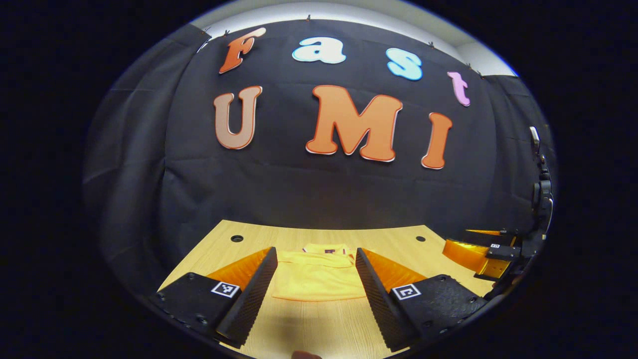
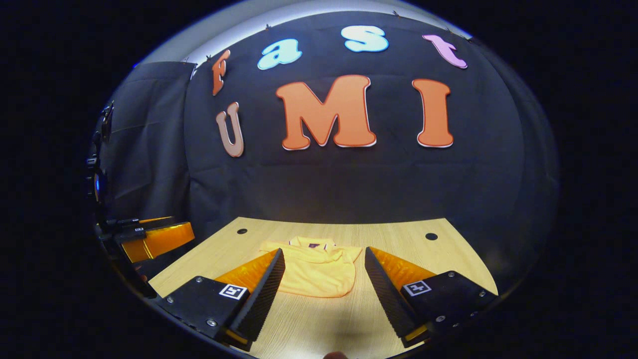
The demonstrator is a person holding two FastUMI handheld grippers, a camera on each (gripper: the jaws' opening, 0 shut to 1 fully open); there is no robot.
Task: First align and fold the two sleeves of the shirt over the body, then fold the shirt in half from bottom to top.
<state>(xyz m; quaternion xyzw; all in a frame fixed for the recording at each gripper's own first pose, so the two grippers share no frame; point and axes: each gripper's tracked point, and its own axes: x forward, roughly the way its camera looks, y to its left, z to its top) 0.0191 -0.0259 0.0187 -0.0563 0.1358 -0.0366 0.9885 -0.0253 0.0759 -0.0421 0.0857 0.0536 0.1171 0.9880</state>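
We are holding the left gripper with its jaws standing wide apart, gripping nothing, low in the frame. The right gripper is likewise hovering with jaws apart. Between and beyond the fingers, the yellow shirt is lying folded on the wooden desk, at lower centre.

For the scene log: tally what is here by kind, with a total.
shirt: 1
table: 1
hand-held gripper: 2, left and right, both open, above the table
holes in the table: 2
Total: 6
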